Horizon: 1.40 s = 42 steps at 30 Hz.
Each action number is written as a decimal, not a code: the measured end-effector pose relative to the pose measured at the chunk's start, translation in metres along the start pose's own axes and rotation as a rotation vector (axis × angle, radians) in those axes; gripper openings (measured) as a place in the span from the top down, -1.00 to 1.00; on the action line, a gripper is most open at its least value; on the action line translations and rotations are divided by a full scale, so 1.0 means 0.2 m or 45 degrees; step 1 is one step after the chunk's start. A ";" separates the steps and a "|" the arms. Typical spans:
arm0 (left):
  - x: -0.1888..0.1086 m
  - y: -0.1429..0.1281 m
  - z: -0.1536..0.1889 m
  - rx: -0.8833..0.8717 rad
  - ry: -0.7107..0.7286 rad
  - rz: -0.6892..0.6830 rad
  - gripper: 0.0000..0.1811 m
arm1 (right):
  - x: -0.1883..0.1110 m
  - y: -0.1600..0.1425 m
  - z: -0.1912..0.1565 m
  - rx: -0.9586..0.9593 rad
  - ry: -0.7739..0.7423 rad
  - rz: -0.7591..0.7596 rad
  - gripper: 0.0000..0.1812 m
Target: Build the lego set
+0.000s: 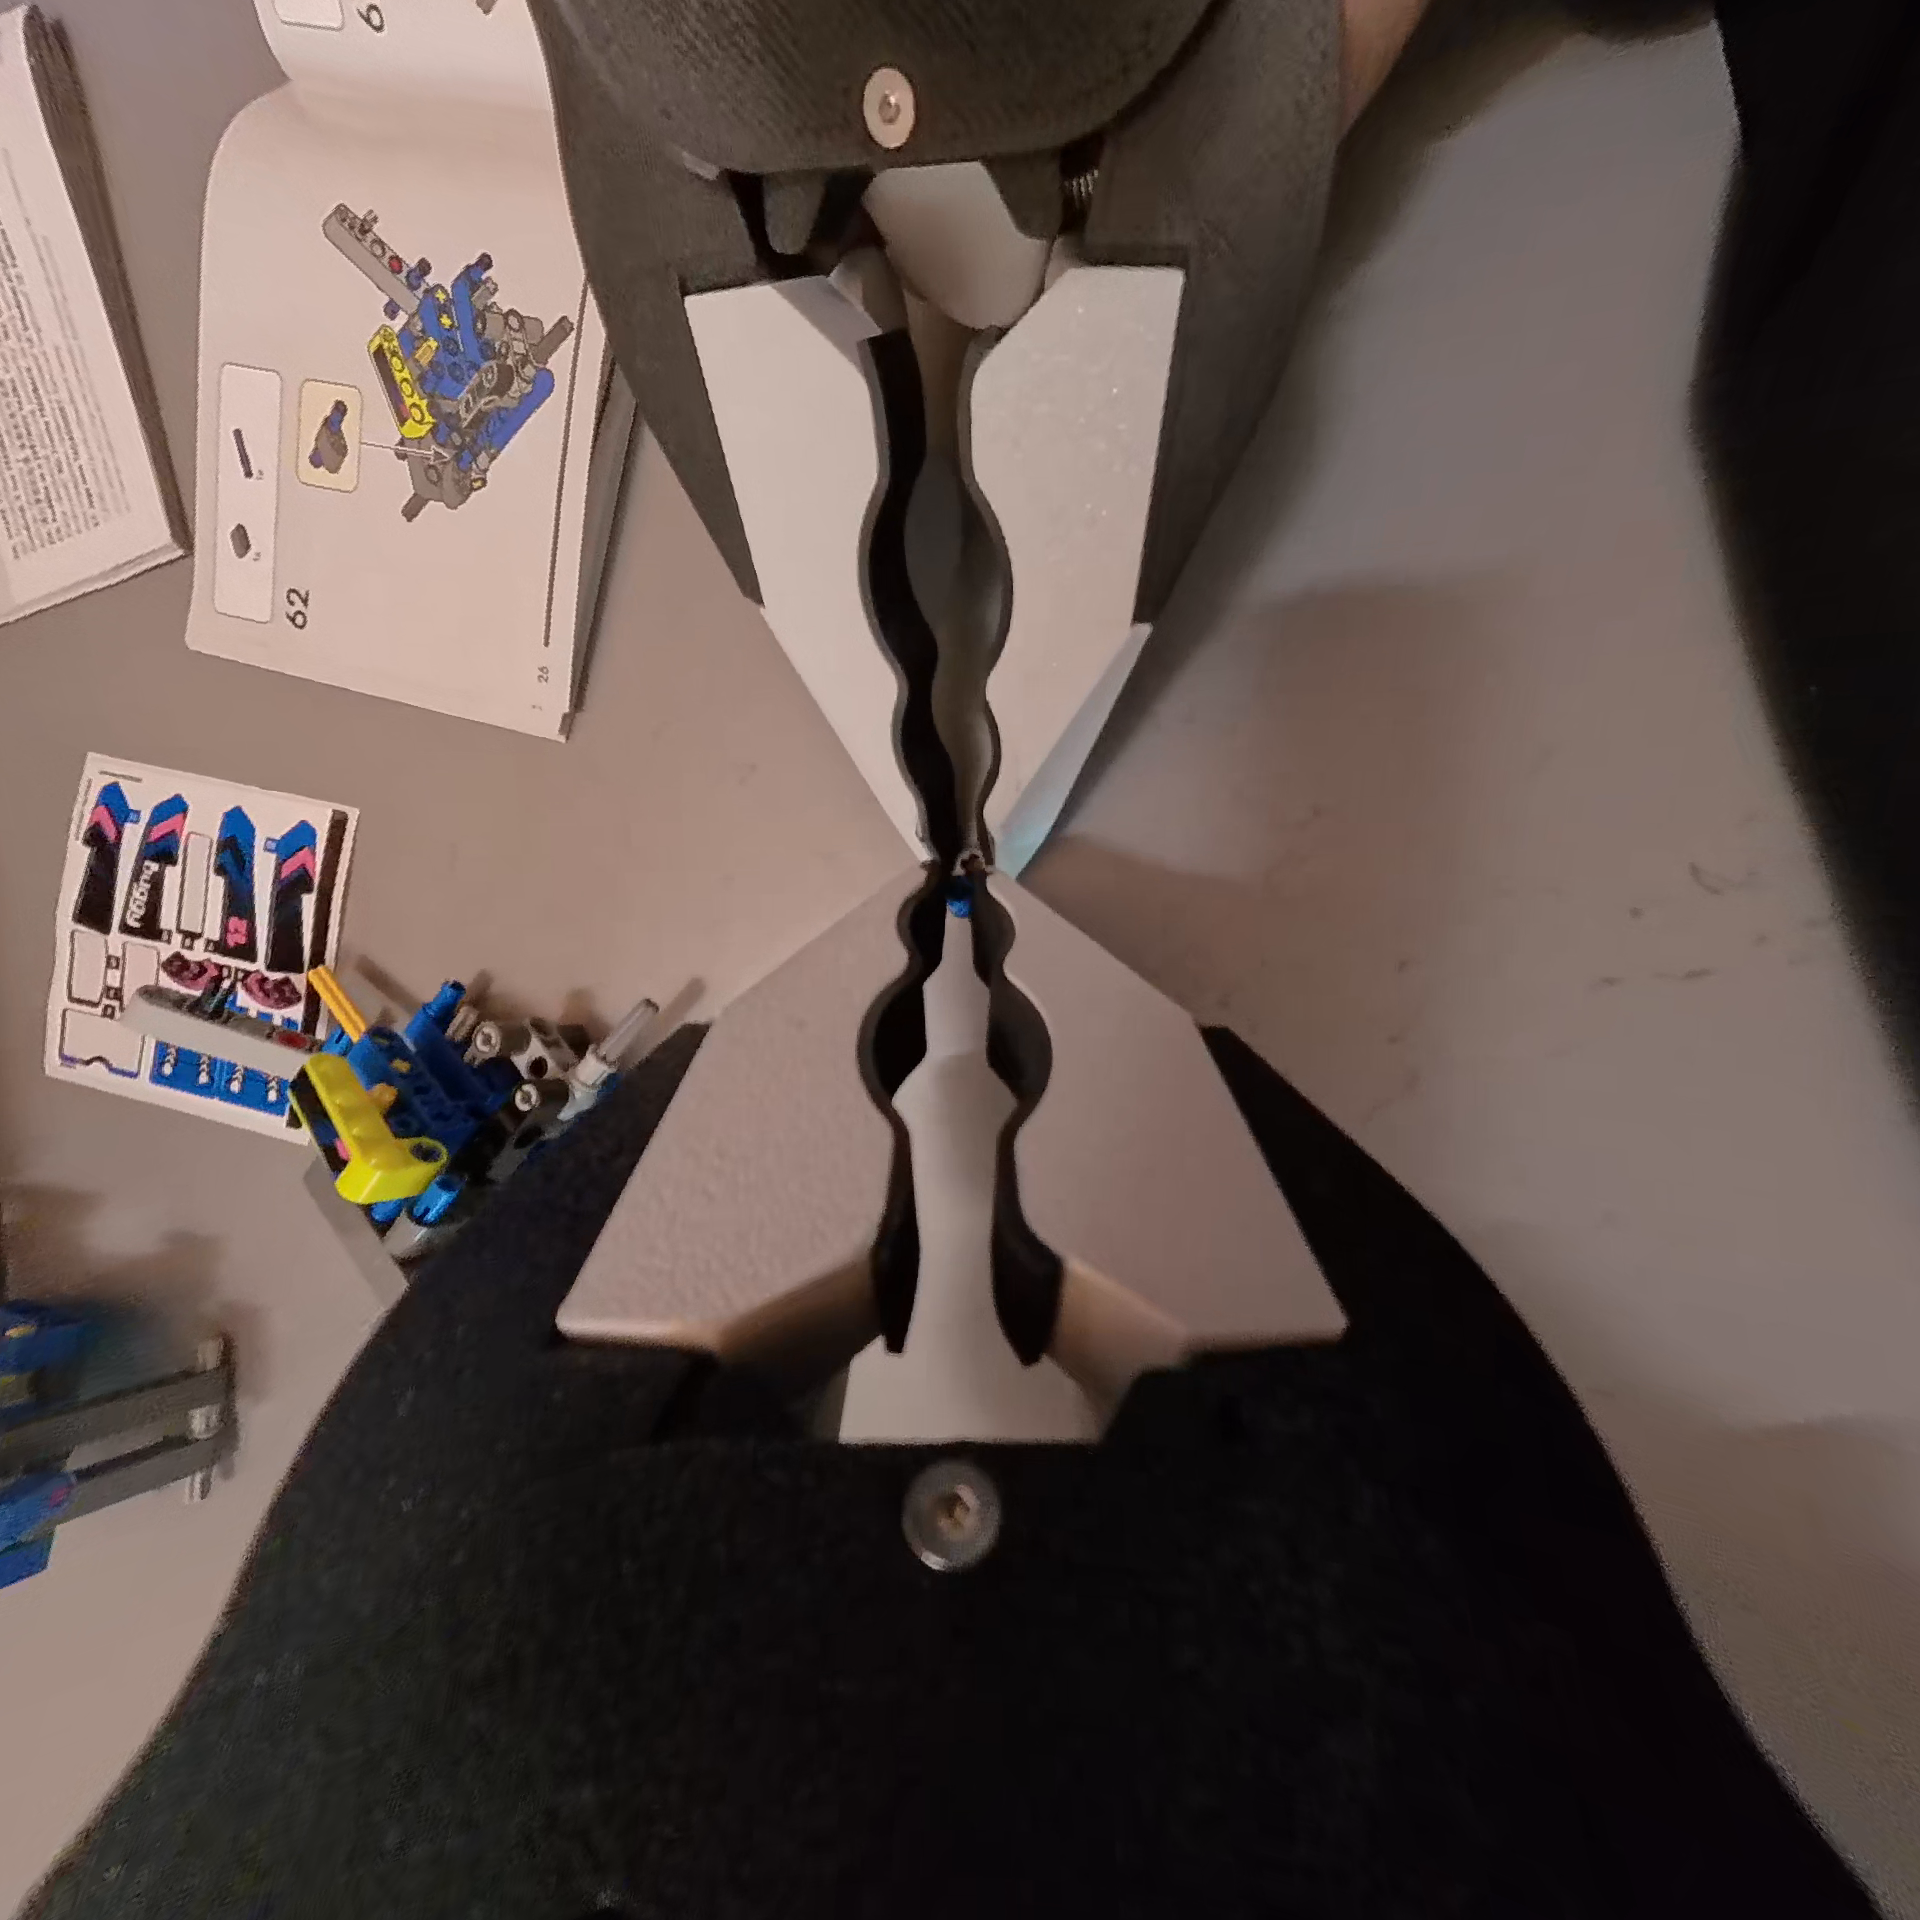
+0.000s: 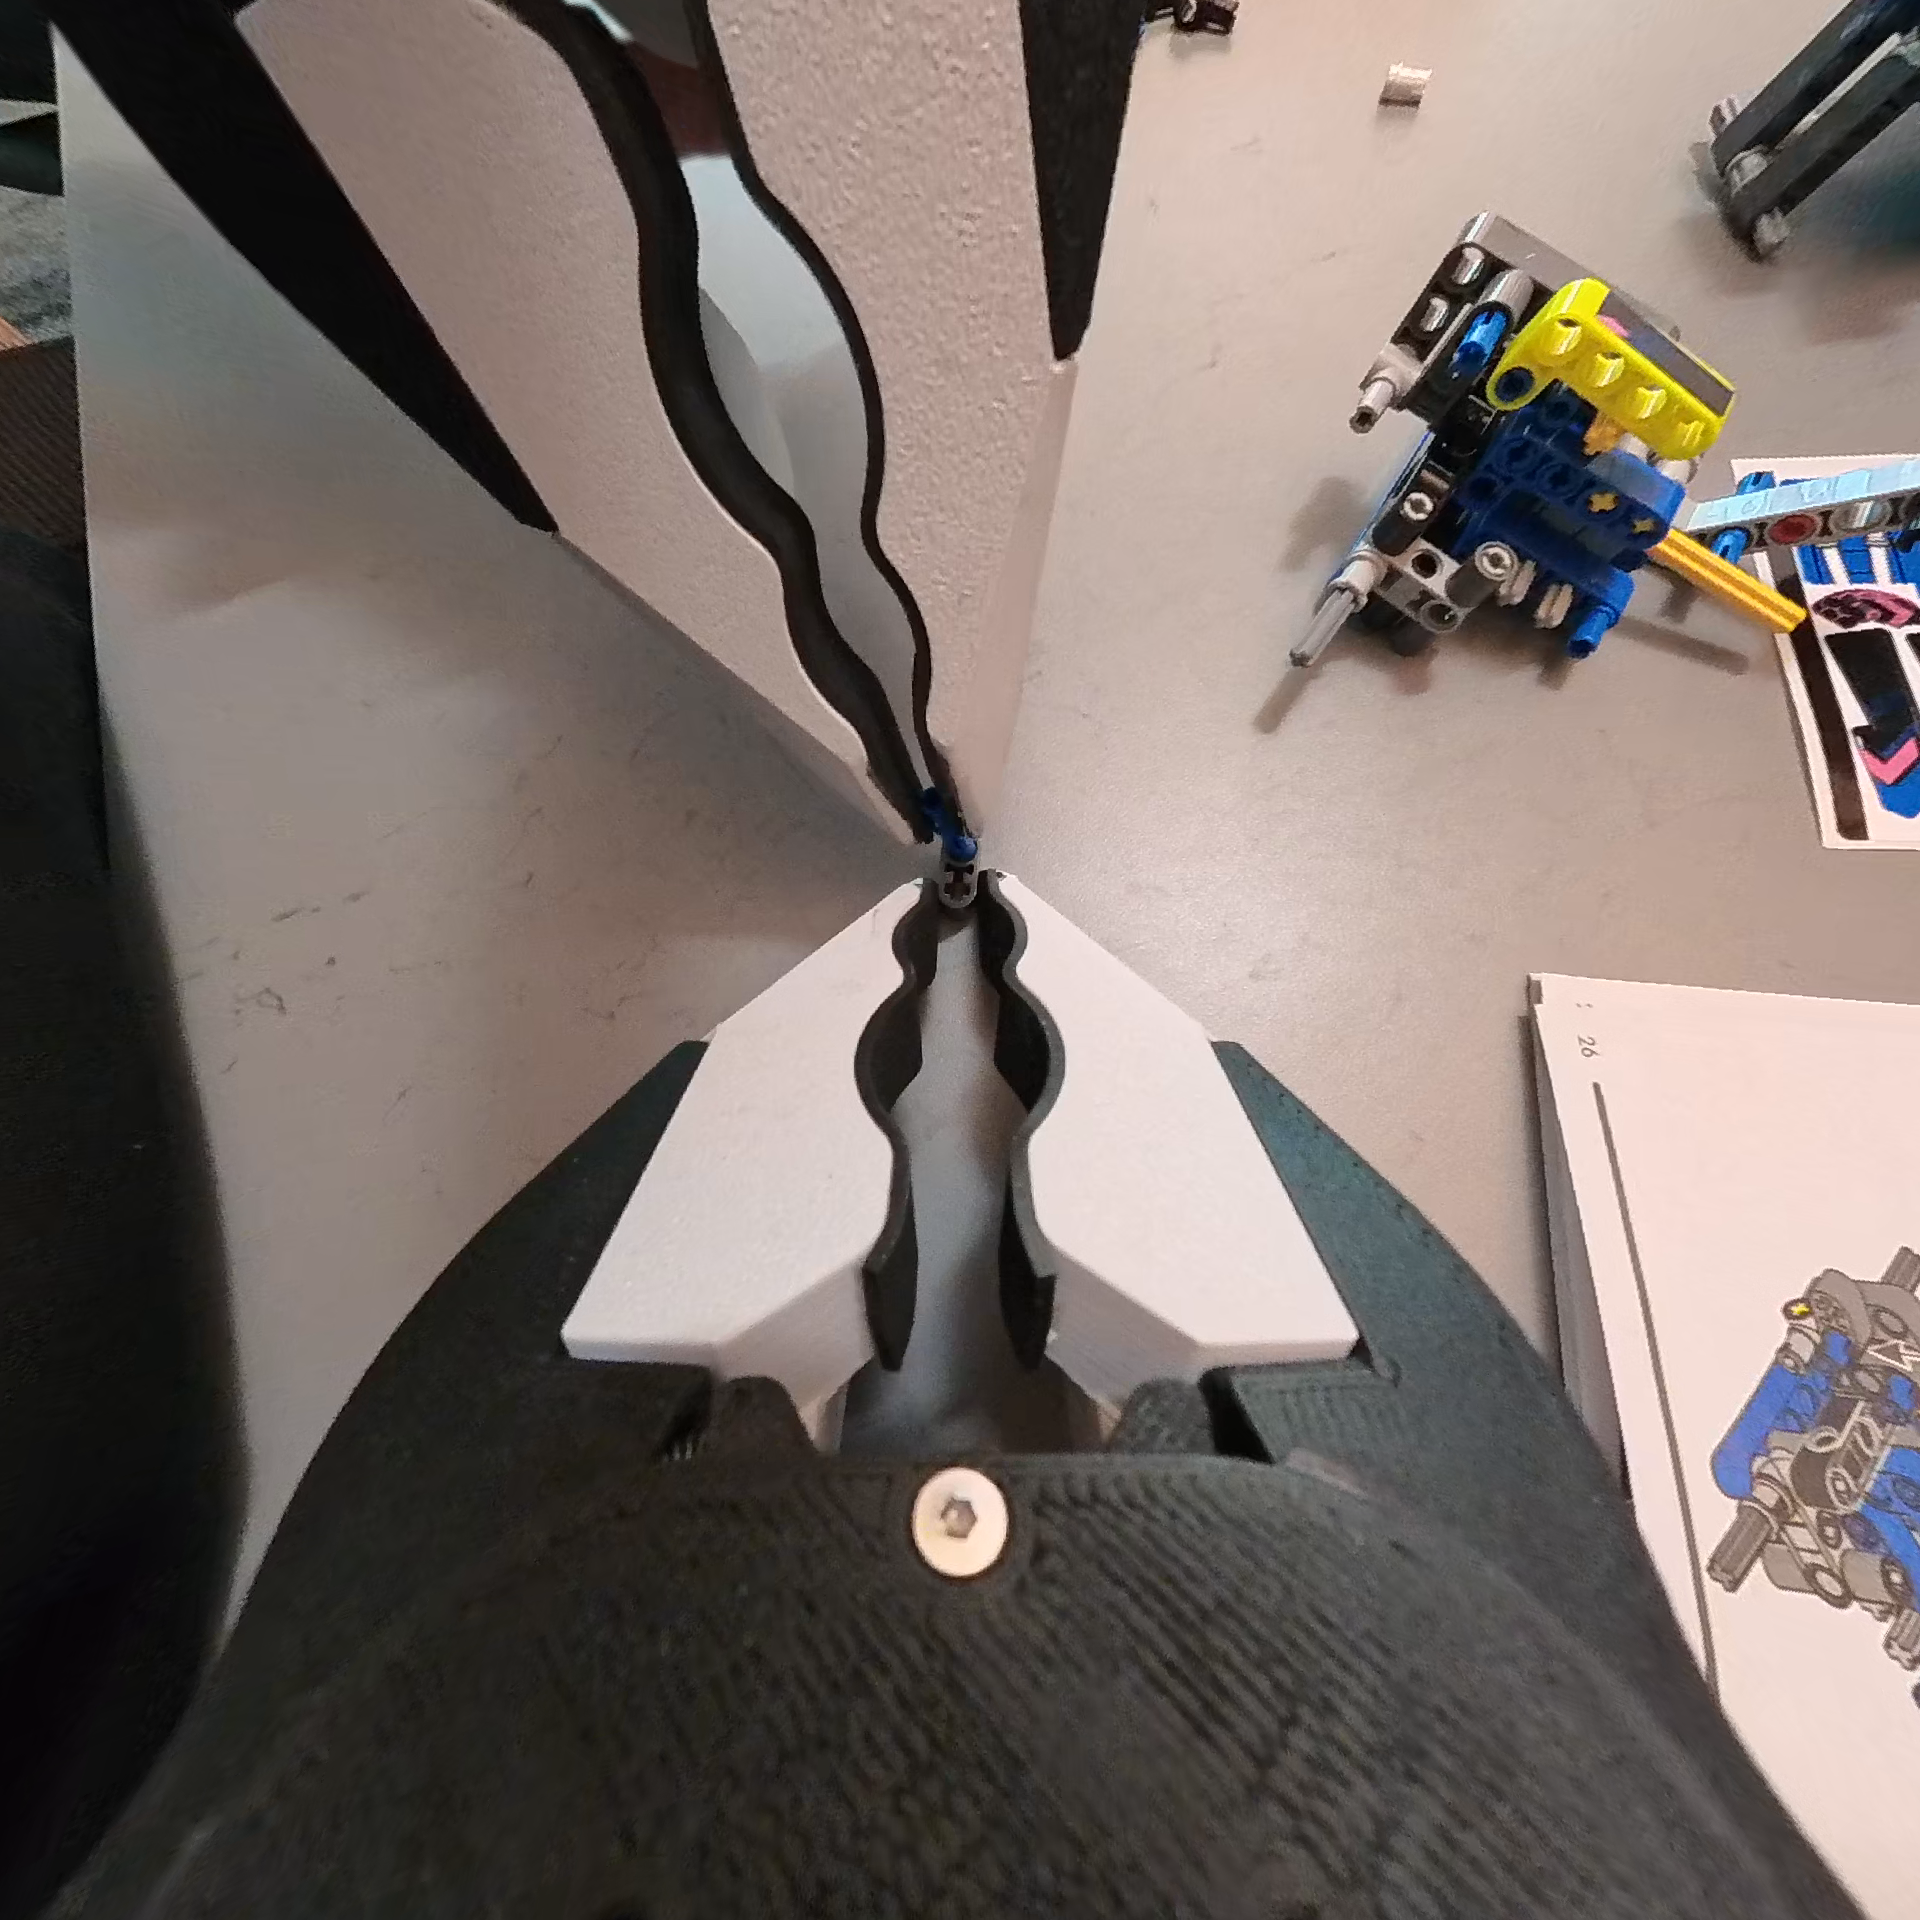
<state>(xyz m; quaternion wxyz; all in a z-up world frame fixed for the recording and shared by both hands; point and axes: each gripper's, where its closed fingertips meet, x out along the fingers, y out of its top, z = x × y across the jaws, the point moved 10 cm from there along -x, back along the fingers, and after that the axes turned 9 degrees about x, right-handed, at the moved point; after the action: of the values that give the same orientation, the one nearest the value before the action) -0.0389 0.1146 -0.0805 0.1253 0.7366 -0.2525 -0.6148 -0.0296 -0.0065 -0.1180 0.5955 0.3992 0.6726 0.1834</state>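
Observation:
My left gripper is shut on a small blue pin at its fingertips. My right gripper is shut on a small dark grey connector with a cross-shaped hole. The two grippers meet tip to tip above the grey table, and the blue pin touches the connector's end. In the left wrist view the right gripper comes in from the top. In the right wrist view the left gripper comes in from the top. A partly built blue, yellow and grey model lies on the table, apart from both grippers.
An open instruction booklet and a sticker sheet lie beside the model. A second blue and grey sub-assembly lies farther off. A small grey bush sits alone. Another booklet lies at the edge. My two grippers' fingertips are within a few centimetres of each other.

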 end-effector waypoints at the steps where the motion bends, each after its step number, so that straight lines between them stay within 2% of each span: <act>1: 0.00 0.00 0.00 0.003 0.003 0.010 0.99 | 0.00 0.00 0.00 0.000 0.000 0.000 0.93; 10: 0.01 0.00 0.01 -0.065 0.013 0.030 0.99 | 0.00 0.00 0.00 0.001 0.001 0.000 0.93; 20: 0.01 0.00 0.00 -0.010 0.016 0.024 0.98 | 0.00 0.00 0.00 0.004 0.003 0.000 0.93; 30: 0.01 -0.11 0.01 -0.167 0.019 0.291 0.98 | 0.00 0.00 0.00 0.006 0.005 0.000 0.93; 34: 0.02 -0.13 0.01 -0.145 0.026 0.177 0.96 | 0.00 0.00 0.00 0.007 0.006 0.000 0.93; 36: 0.02 -0.12 0.02 -0.113 0.069 0.201 0.98 | 0.00 0.00 0.00 0.009 0.008 0.000 0.93; 42: 0.02 -0.12 0.03 -0.104 0.051 0.170 0.99 | 0.00 0.00 0.00 0.005 0.005 0.000 0.93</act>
<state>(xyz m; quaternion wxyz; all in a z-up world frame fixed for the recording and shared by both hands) -0.0386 0.1326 -0.0973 0.2008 0.7246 -0.2732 -0.6000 -0.0294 -0.0065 -0.1182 0.5934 0.4001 0.6741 0.1827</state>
